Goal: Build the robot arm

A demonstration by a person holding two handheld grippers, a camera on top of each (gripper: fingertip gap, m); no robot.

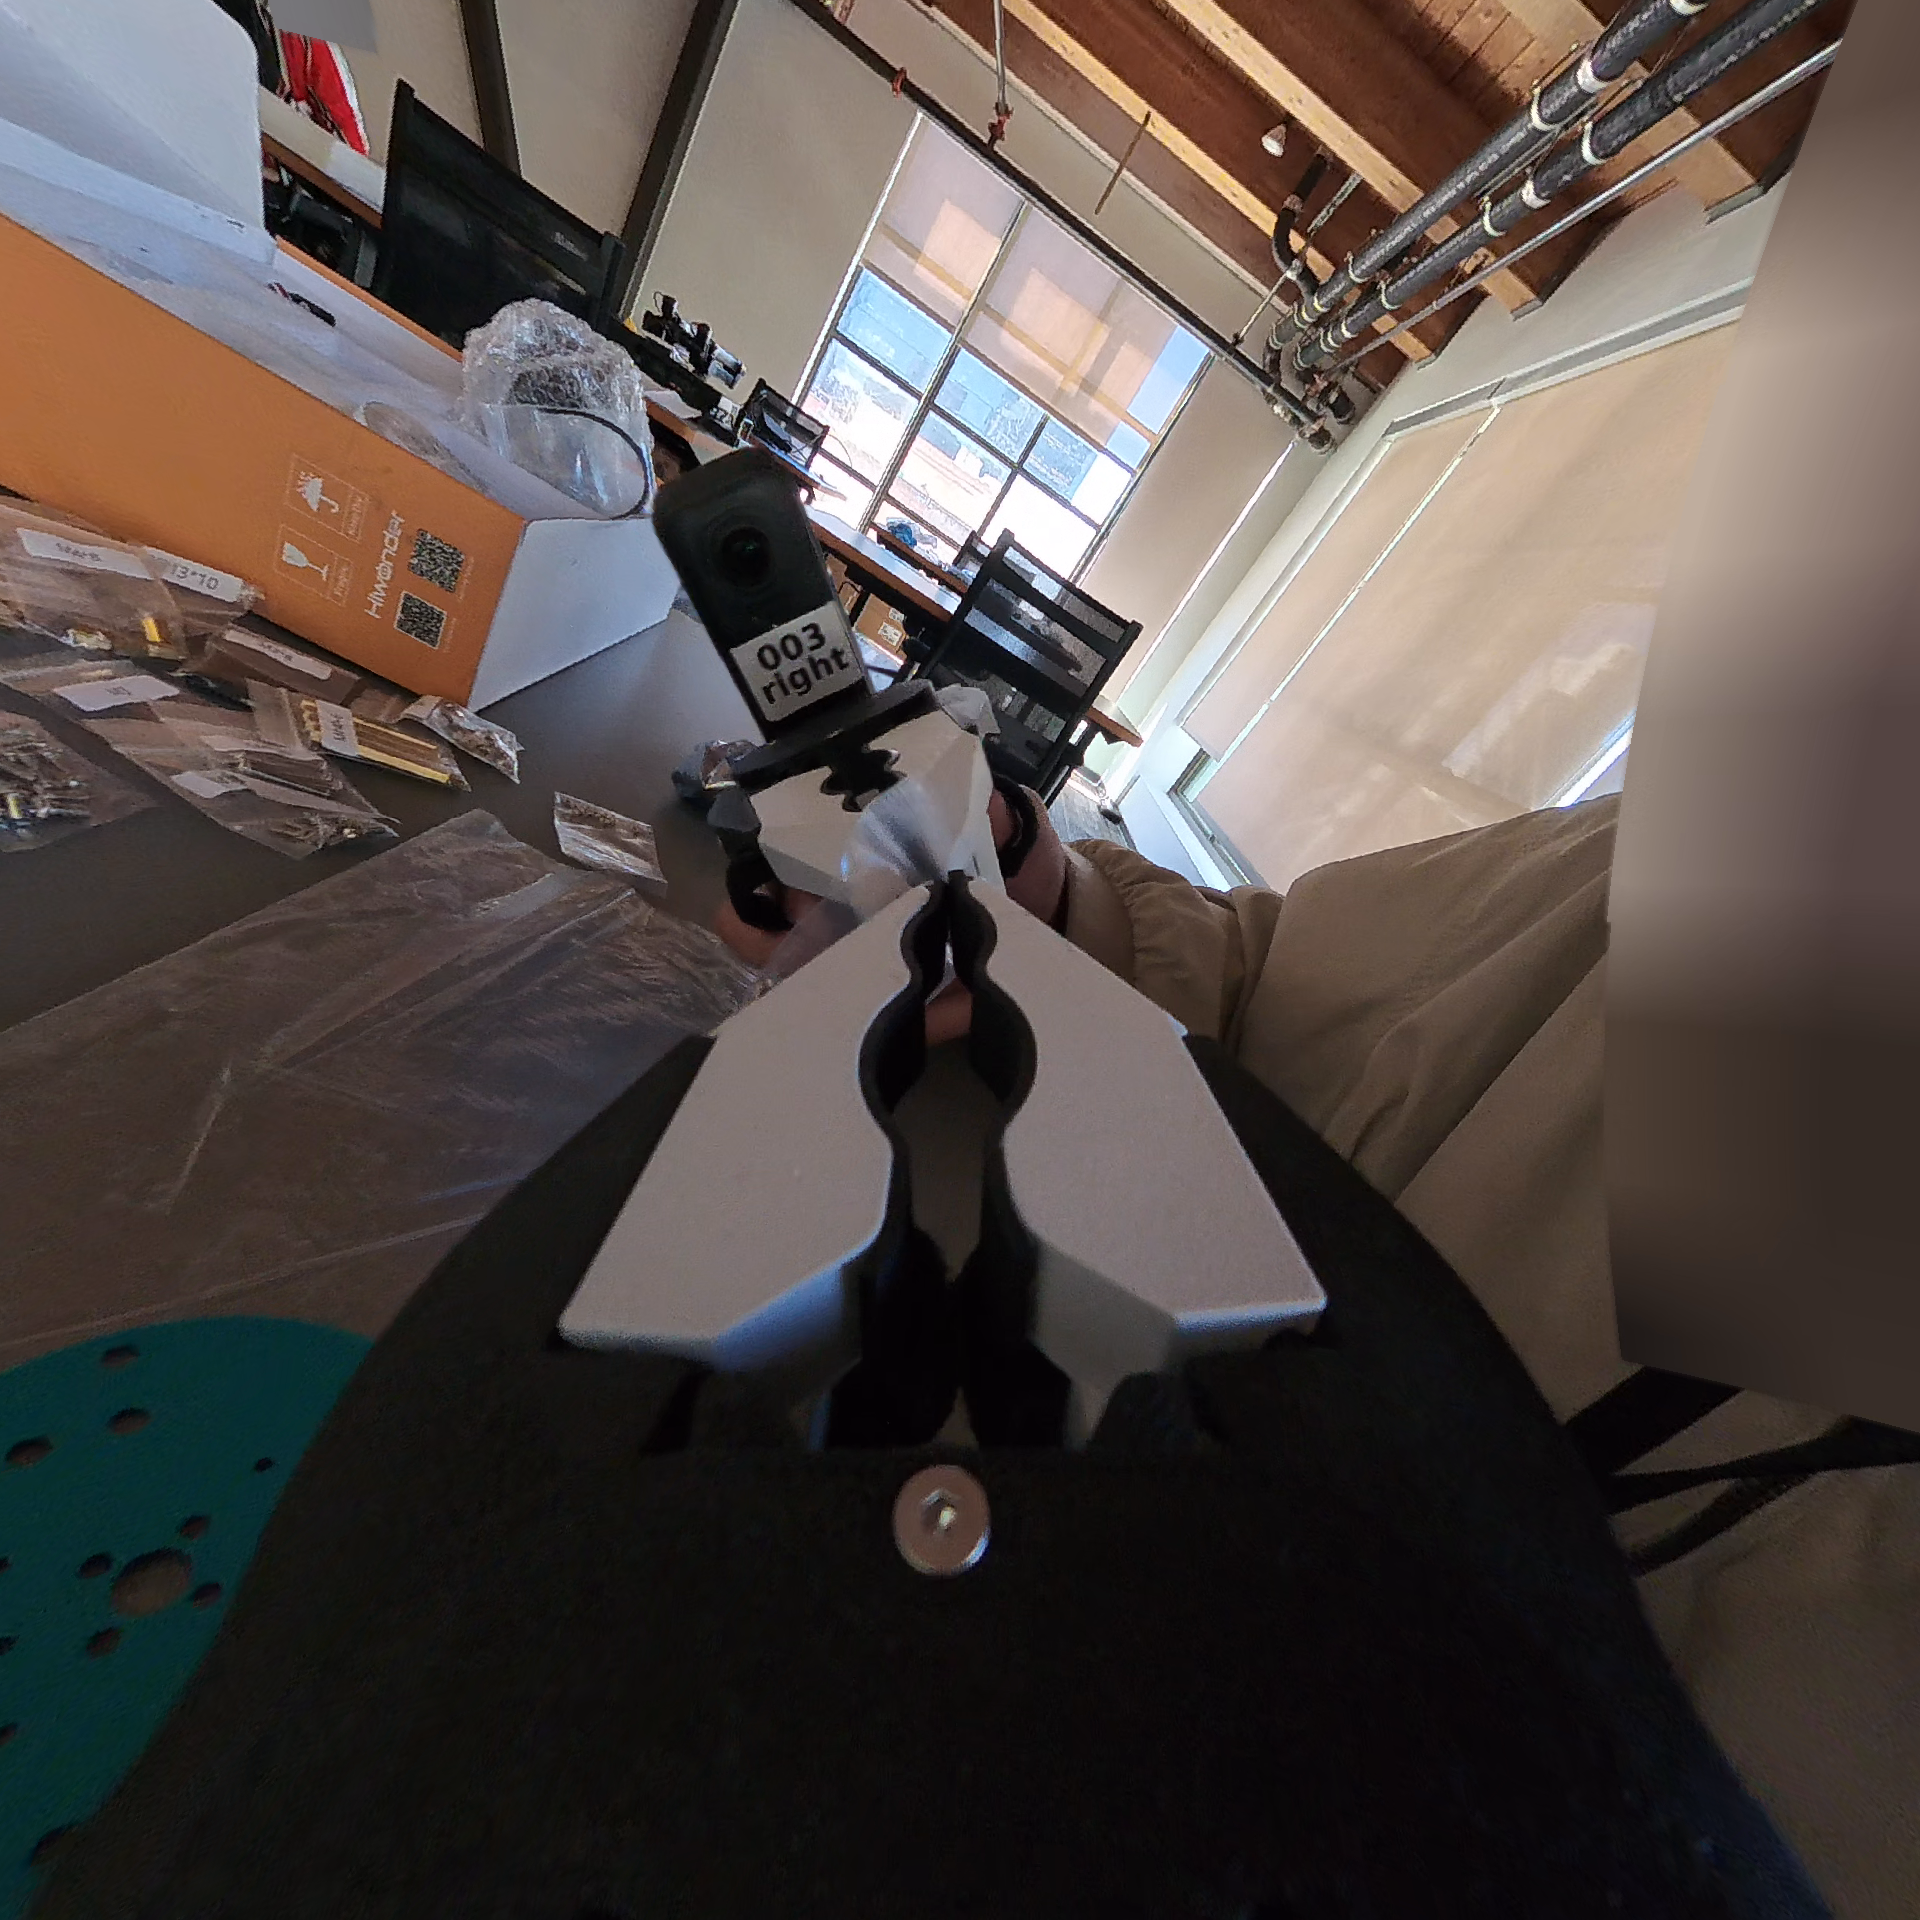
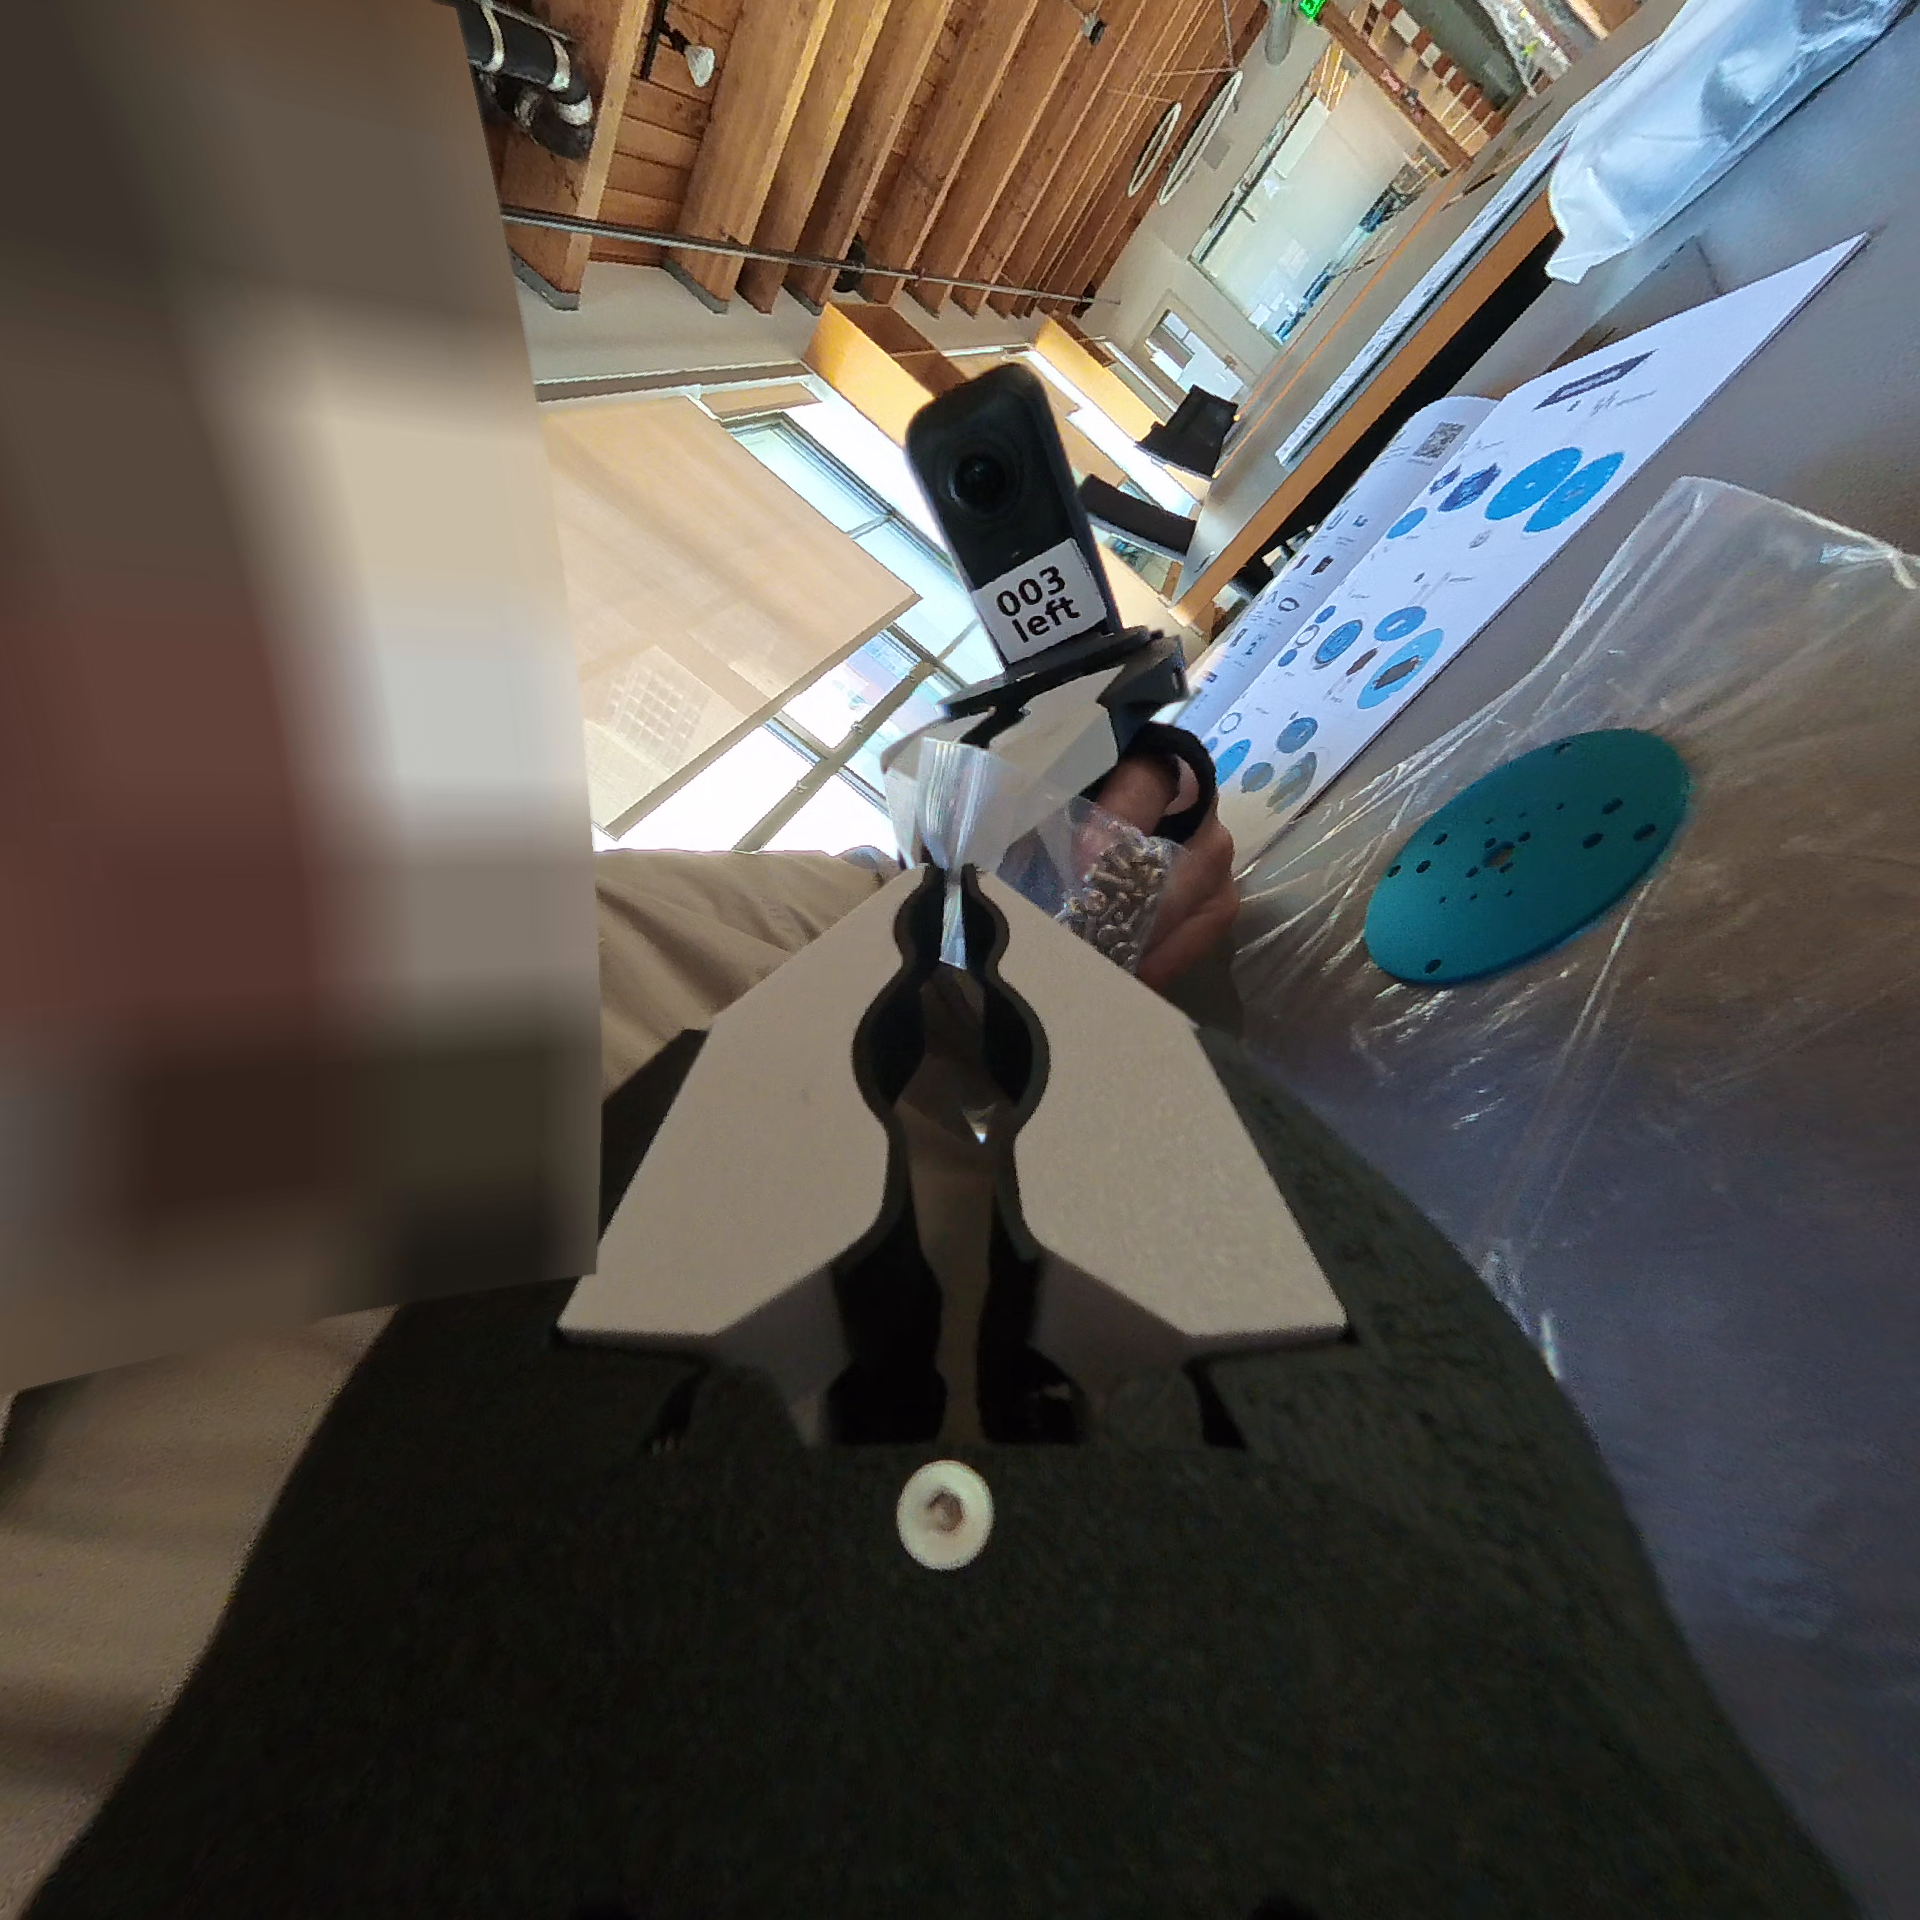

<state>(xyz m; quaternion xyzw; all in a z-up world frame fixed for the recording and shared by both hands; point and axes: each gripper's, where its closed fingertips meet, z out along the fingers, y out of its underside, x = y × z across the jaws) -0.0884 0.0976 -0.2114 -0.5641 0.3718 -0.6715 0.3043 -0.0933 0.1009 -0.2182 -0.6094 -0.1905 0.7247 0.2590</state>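
My two grippers face each other in the air, tip to tip, above the table. Between them is a small clear plastic bag [image 2: 1117, 894] with several small metal screws hanging in its lower part. My right gripper [image 2: 951, 878] is shut on a thin edge of the bag. My left gripper [image 1: 954, 885] is shut on the same bag [image 1: 883, 847] from the opposite side. Each view shows the other gripper with its black camera just beyond: the right gripper [image 1: 920, 831] and the left gripper [image 2: 935, 821]. A hand holds each one.
A teal round plate with holes [image 2: 1527, 862] lies on a clear plastic sheet [image 2: 1662, 1039] on the grey table, beside a printed instruction sheet [image 2: 1455, 540]. An orange and white box [image 1: 208, 436] and several small bags of hardware [image 1: 260, 727] lie farther off. A person in beige sleeves [image 1: 1403, 987] is close.
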